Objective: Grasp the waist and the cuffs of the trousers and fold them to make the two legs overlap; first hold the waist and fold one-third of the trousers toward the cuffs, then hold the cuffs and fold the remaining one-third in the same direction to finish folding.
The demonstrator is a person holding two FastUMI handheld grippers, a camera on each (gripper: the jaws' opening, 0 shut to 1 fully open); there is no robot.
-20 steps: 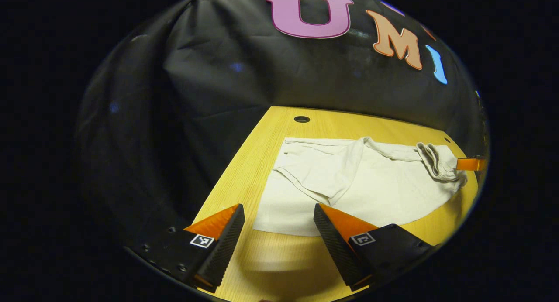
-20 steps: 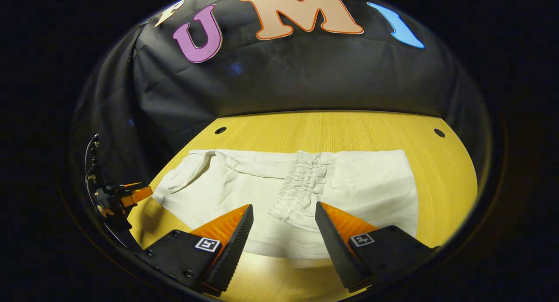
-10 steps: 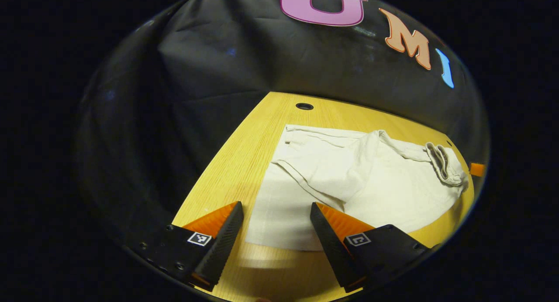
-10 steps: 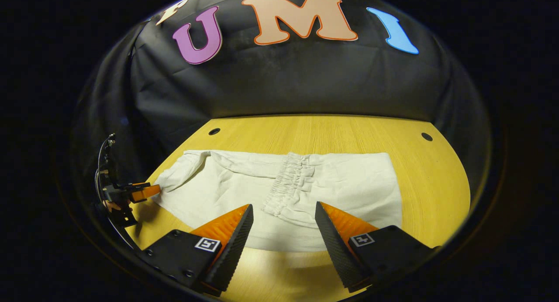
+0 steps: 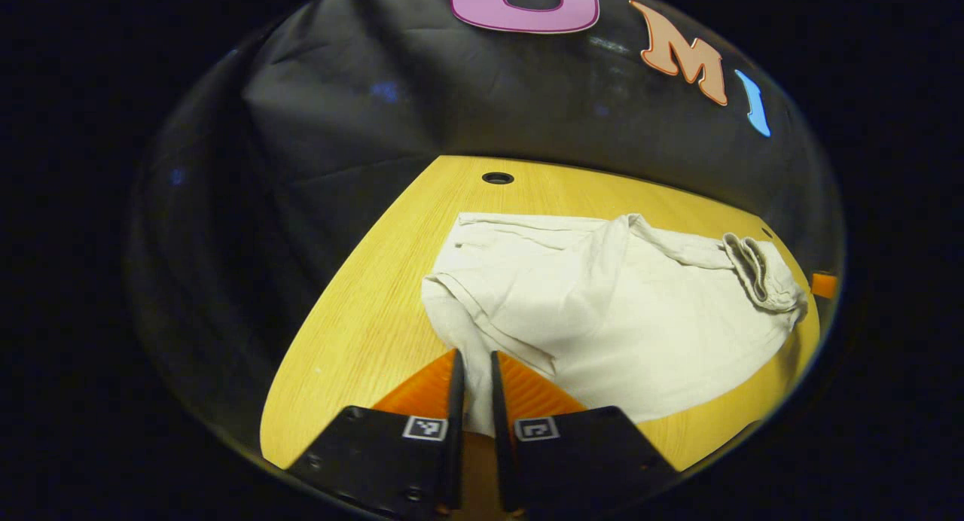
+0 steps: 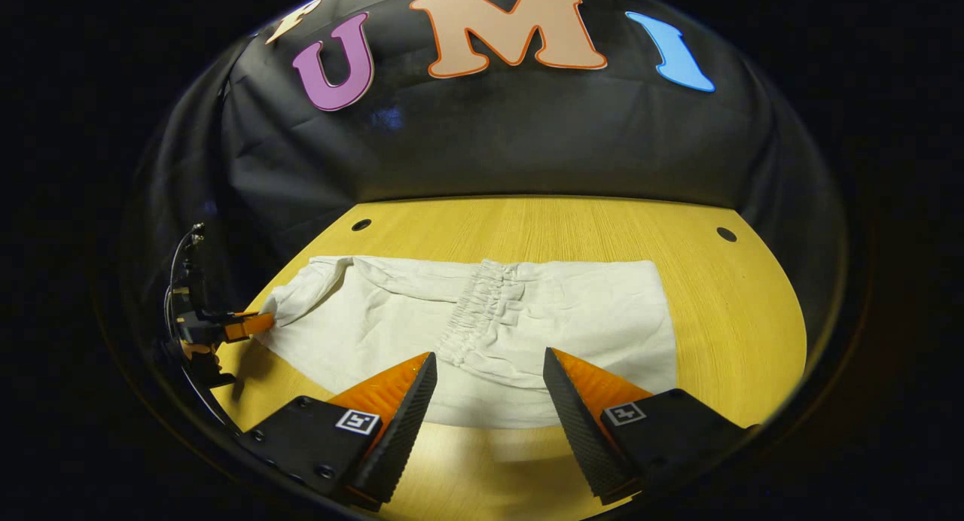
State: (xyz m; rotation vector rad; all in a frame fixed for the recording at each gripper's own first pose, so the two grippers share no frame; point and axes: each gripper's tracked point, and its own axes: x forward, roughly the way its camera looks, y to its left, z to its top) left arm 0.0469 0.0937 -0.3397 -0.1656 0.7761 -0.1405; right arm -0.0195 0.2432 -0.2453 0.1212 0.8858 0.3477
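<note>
Lying on the table (image 6: 753,295), the trousers (image 6: 497,333) are soft and light; your left gripper (image 5: 474,382) pinches the cuffs, so bring your open right gripper (image 6: 489,389) to the gathered waist (image 6: 474,314).

A recording booth: creased black cloth wall (image 6: 482,144) at 12 o'clock behind a yellow wood-grain table (image 6: 745,318) with round holes.

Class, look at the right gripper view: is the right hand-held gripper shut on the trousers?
No: its fingers stand wide apart above the trousers.
</note>
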